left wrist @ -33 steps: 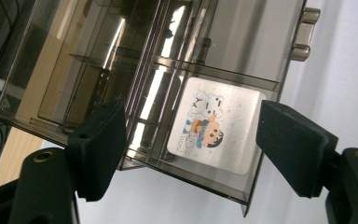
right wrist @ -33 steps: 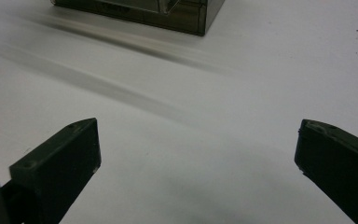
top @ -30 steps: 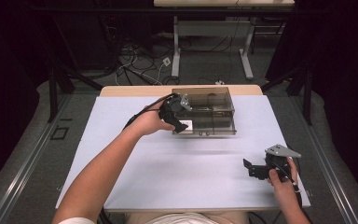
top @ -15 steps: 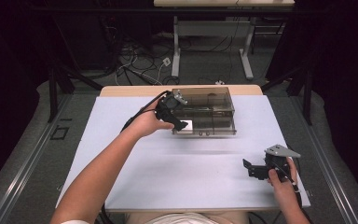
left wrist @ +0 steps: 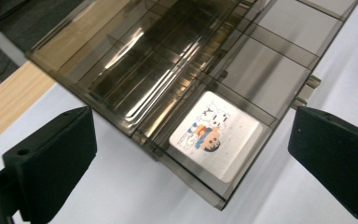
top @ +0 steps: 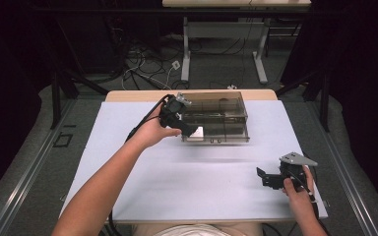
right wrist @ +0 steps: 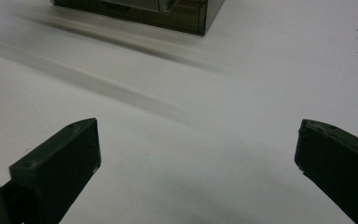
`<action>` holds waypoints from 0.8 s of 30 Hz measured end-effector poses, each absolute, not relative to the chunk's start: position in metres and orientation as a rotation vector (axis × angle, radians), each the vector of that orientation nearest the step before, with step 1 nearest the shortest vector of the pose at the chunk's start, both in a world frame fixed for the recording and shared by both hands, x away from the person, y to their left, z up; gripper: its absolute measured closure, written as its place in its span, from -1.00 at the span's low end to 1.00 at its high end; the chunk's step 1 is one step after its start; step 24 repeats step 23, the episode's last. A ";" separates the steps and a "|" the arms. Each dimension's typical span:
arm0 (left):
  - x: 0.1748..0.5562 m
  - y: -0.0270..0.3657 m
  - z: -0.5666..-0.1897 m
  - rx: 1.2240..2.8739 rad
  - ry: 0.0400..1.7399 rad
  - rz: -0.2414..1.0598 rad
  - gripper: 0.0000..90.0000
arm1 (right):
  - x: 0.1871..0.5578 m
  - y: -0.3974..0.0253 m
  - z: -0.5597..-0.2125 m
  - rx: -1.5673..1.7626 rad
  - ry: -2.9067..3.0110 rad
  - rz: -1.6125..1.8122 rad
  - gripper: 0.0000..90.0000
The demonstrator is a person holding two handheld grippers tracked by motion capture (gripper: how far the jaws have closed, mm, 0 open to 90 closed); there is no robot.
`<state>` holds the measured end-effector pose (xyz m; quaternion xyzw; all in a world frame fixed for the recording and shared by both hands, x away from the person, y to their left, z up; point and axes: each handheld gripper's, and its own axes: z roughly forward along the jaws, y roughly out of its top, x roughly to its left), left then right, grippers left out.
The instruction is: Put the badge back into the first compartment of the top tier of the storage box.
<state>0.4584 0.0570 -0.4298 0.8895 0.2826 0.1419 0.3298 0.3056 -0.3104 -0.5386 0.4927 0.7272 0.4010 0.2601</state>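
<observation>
A smoky transparent compartment box stands at the far middle of the white table. A white square card with a cartoon picture lies in its near-left compartment. My left gripper hovers over the box's left end, jaws wide apart and empty; in the left gripper view its jaws frame the card from above. My right gripper rests low near the table's front right, open with nothing between its fingers, pointing left toward the box corner.
The box has several long and square dividers. A wooden table edge shows behind the white sheet. A desk frame and floor cables lie beyond the table.
My left gripper has shifted a little up and away over the box's left end. The right gripper has stayed in place.
</observation>
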 end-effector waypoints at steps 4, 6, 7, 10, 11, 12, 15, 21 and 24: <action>0.452 0.063 -0.429 2.265 0.786 0.358 -0.98 | 0.306 -0.311 -0.538 1.332 1.969 1.083 -1.00; 0.448 0.067 -0.427 2.263 0.787 0.342 -0.98 | 0.306 -0.311 -0.538 1.331 1.970 1.081 -1.00; 0.446 0.068 -0.428 2.247 0.791 0.343 -0.98 | 0.306 -0.311 -0.539 1.332 1.970 1.081 -1.00; 0.439 0.074 -0.430 2.220 0.804 0.346 -0.98 | 0.305 -0.310 -0.538 1.337 1.966 1.080 -1.00; 0.436 0.077 -0.430 2.217 0.809 0.348 -0.98 | 0.305 -0.310 -0.538 1.336 1.965 1.080 -1.00; 0.434 0.080 -0.431 2.202 0.816 0.348 -0.97 | 0.305 -0.310 -0.538 1.338 1.964 1.081 -1.00; 0.426 0.089 -0.433 2.165 0.835 0.366 -0.96 | 0.305 -0.310 -0.538 1.338 1.963 1.081 -1.00; 0.411 0.113 -0.441 2.072 0.898 0.371 -0.91 | 0.305 -0.310 -0.538 1.341 1.960 1.082 -1.00; 0.405 0.120 -0.444 2.052 0.919 0.402 -0.91 | 0.305 -0.309 -0.538 1.342 1.960 1.087 -1.00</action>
